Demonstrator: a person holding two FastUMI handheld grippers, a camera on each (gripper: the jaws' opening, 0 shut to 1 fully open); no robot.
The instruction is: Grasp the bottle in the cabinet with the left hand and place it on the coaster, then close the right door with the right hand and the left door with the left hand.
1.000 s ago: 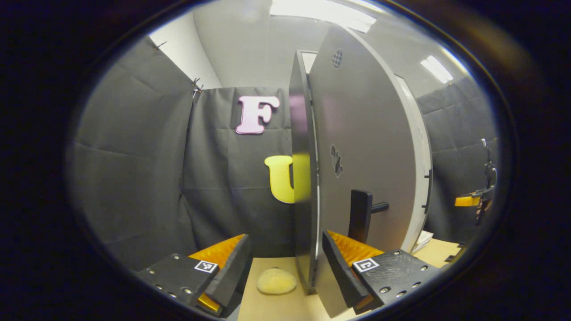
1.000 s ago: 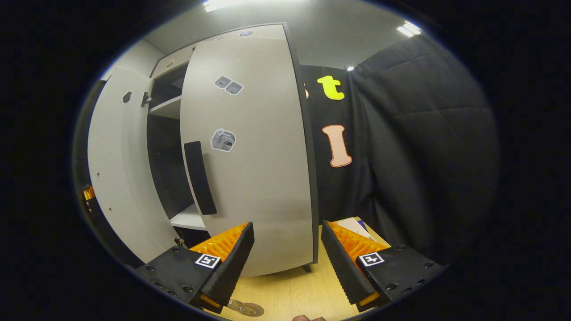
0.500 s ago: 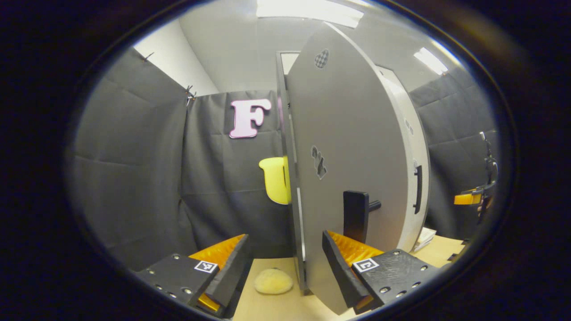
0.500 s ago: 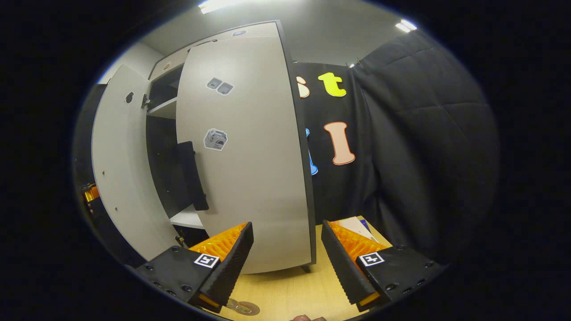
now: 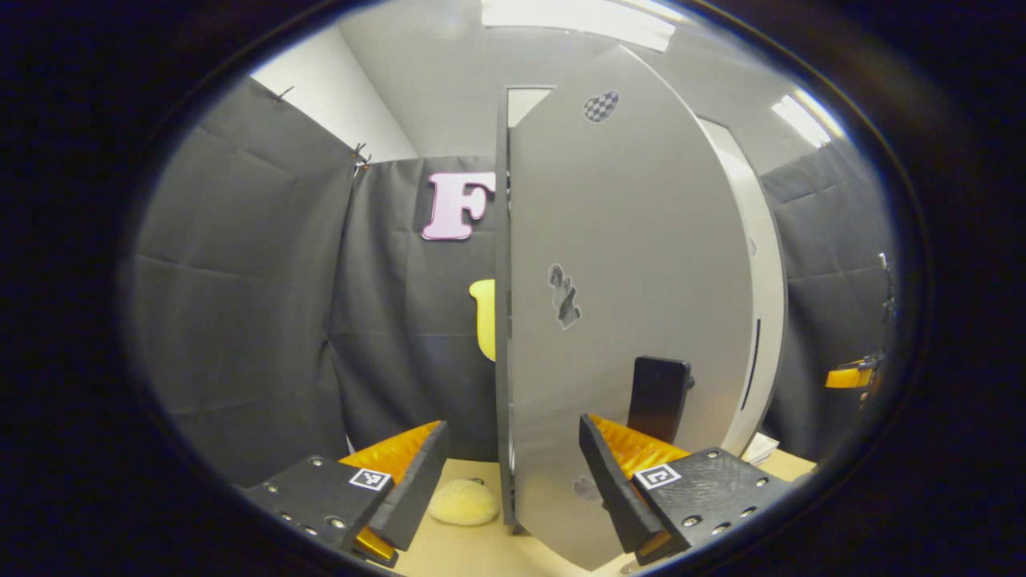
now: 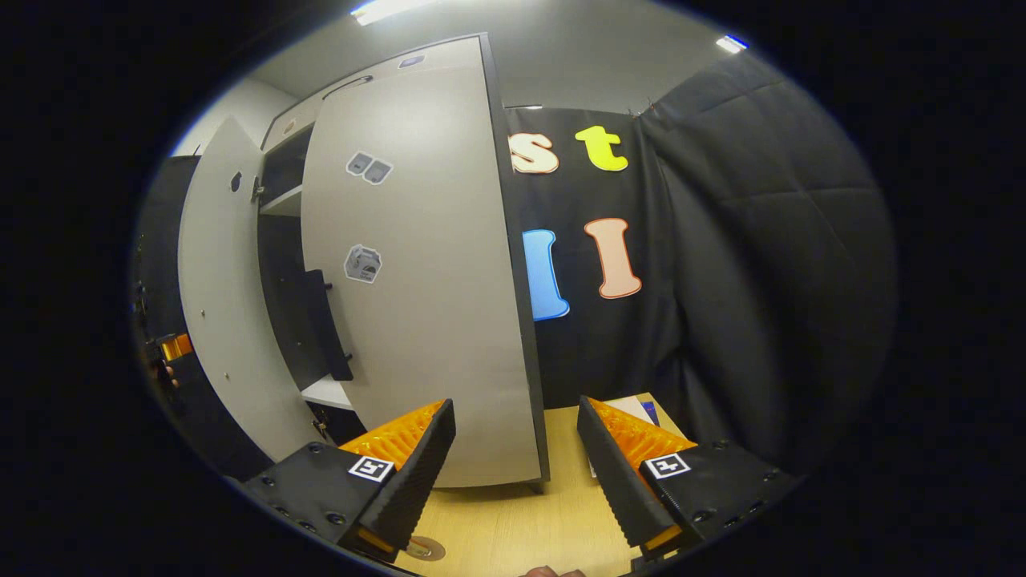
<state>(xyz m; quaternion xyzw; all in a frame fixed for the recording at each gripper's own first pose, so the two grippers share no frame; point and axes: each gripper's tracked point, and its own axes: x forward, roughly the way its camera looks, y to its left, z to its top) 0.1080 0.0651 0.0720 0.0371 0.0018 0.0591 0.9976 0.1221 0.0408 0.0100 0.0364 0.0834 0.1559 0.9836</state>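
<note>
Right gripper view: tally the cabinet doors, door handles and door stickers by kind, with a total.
Cabinet doors: 2, right door and left door.
Black door handles: 1.
Stickers on the right door: 2.
Total: 5.

Left gripper view: left door (image 5: 625,264) standing across centre and right of frame, its edge and black handle (image 5: 659,386) just ahead of the spread fingers (image 5: 613,481), blocking any straight pass; open room only at left, over bare table (image 5: 473,553) toward the booth wall, with a pale yellow pad (image 5: 463,502) low between. Right gripper view: right door (image 6: 417,280) filling centre-left, a narrow dark gap into the cabinet (image 6: 280,264) between both doors at left, and bare tabletop (image 6: 513,521) free at lower centre, papers (image 6: 633,410) beyond.
</note>
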